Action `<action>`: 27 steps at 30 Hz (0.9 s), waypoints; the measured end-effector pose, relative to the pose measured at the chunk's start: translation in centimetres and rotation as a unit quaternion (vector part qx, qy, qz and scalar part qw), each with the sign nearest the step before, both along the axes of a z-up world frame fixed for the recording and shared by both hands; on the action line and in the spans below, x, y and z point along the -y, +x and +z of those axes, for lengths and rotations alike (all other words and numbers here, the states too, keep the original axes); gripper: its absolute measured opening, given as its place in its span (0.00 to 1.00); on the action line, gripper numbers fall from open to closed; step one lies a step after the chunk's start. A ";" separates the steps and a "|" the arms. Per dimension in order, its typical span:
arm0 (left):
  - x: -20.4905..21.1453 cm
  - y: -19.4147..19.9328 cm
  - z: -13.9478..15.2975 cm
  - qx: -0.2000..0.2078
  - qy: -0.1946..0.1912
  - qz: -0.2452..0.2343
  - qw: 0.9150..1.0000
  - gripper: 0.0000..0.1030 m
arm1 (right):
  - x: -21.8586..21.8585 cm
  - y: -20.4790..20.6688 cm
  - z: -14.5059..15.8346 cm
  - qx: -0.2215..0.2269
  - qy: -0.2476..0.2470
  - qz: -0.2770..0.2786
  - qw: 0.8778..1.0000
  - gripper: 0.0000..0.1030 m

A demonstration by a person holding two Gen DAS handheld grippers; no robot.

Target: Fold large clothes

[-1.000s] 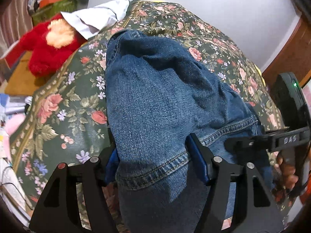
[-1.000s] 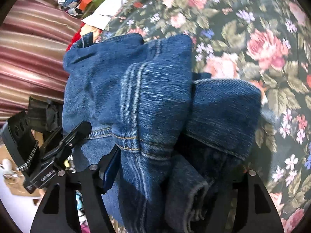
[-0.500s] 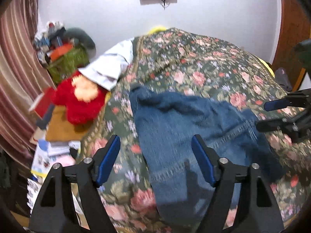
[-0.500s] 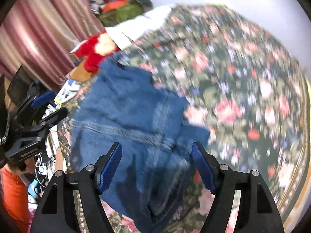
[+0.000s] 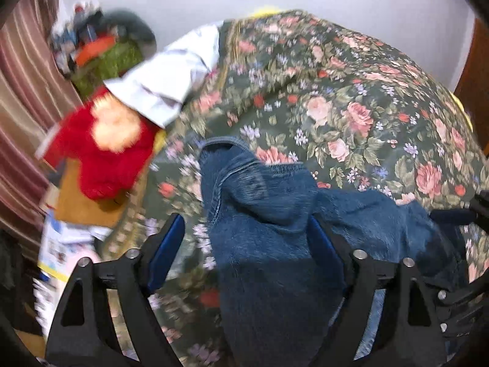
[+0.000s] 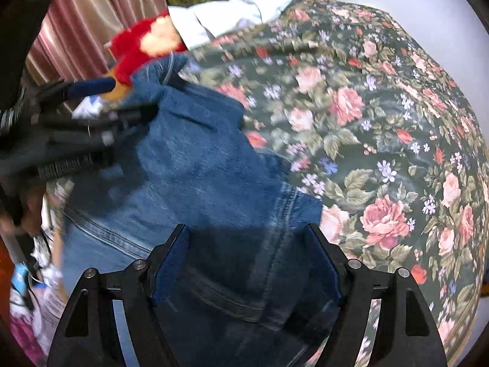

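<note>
- I count one pair of jeans [image 5: 269,244], the only denim item in view. It lies bunched on the near part of the bed, close to its left edge, directly under both grippers.
- I count two grippers. The left gripper [image 5: 247,250] has its jaws opening; denim shows in the gap, but the left pad is clear of it, and I cannot tell whether the right pad touches it.
- The right gripper [image 6: 247,260] also has its jaws opening. A seamed part of the jeans lies beneath the gap, and neither blue pad presses on the cloth.
- In the right wrist view the left gripper sits at the left edge, blurred, over the far corner of the jeans.
- I count one flowered bedspread [image 5: 351,98], dark green with pink roses, covering the bed. The bedspread beyond the jeans is bare.
- I count one white shirt [image 5: 171,76], draped over the far left corner of the bed.
- I count one red plush toy [image 5: 107,150], beside the bed on the left, just below the shirt.
- A striped curtain [image 5: 24,91] hangs at the far left, and a pile of mixed items [image 5: 101,46] sits against the wall behind the toy.
- Papers [image 5: 61,244] lie on the floor left of the bed.
</note>
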State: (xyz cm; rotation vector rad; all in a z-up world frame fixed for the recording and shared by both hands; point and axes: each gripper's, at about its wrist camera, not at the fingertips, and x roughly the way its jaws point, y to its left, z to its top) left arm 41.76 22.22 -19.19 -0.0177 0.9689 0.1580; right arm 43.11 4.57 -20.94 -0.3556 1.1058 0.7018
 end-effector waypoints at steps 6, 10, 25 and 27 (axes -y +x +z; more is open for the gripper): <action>-3.2 0.3 -2.2 -0.003 -0.107 0.030 0.994 0.94 | 4.0 2.5 -1.3 -0.048 0.053 -0.036 0.997 0.84; -3.6 -1.3 -0.8 0.011 -0.101 0.034 0.994 0.94 | 5.9 2.3 -0.9 -0.066 0.084 -0.055 0.993 0.84; -1.4 -10.8 4.1 0.037 -0.040 0.015 0.998 0.87 | 5.9 -6.1 5.7 0.037 0.061 -0.017 0.997 0.84; 0.4 -12.3 3.3 0.028 -0.059 -0.005 0.998 0.87 | 5.3 -7.3 4.9 0.028 0.050 -0.010 0.998 0.85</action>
